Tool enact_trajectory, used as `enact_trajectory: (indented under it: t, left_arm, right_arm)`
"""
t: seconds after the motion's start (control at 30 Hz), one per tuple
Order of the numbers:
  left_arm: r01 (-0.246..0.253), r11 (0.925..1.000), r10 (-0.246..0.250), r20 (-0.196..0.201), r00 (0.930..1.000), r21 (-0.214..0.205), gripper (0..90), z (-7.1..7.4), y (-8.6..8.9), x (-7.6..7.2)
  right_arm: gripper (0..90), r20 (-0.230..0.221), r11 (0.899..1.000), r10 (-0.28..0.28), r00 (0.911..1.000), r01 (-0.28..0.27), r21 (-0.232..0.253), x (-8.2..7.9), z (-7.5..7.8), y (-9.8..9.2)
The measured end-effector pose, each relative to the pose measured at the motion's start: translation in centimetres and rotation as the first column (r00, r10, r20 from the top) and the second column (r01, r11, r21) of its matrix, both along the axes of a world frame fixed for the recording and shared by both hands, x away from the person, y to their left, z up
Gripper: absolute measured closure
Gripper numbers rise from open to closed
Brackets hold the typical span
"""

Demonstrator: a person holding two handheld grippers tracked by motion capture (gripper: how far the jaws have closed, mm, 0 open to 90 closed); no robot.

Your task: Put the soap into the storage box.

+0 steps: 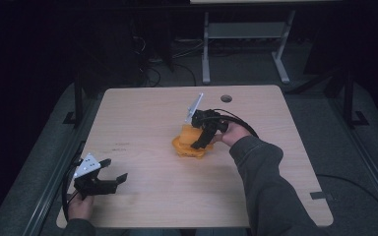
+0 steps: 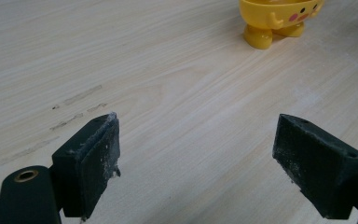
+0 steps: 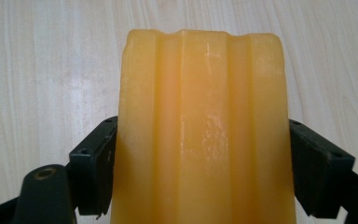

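1. The right claw (image 1: 200, 142) sits at the middle of the worktop (image 1: 142, 113), clenched on a ribbed yellow block (image 3: 200, 135); the right gripper view shows both jaws pressed against the block's sides.
2. The block appears to be held just above or at a yellow toy figure (image 1: 184, 146), which stands near the worktop's centre. Whether the two touch I cannot tell.
3. The left claw (image 1: 109, 171) rests released at the near left corner, its jaws wide apart with nothing between them, well apart from the yellow toy figure.
4. My judgement: the pick-up is done. Seating or placing the block, then letting go, is left.
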State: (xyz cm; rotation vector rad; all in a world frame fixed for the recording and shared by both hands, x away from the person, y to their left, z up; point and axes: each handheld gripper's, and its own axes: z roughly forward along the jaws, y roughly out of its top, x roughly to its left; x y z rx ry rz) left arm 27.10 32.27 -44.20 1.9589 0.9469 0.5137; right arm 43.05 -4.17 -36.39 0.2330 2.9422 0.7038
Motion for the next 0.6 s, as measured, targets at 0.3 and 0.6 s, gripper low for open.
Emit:
enact_trajectory:
  t: [0.3, 0.6]
  left_arm:
    - [-0.001, 1.0000, 0.001, 0.002, 1.0000, -0.003, 14.3, -0.1, 0.0, 0.0]
    - [0.005, 1.0000, -0.005, 0.000, 1.0000, 0.007, 14.3, 0.0, 0.1, 0.0]
  right_arm:
    - [20.5, -0.026, 1.000, 0.009, 0.9996, -0.009, -0.006, 0.5, -1.0, 1.3]
    - [20.4, -0.032, 1.000, 0.024, 0.9992, -0.024, -0.019, 0.9, -2.1, 2.2]
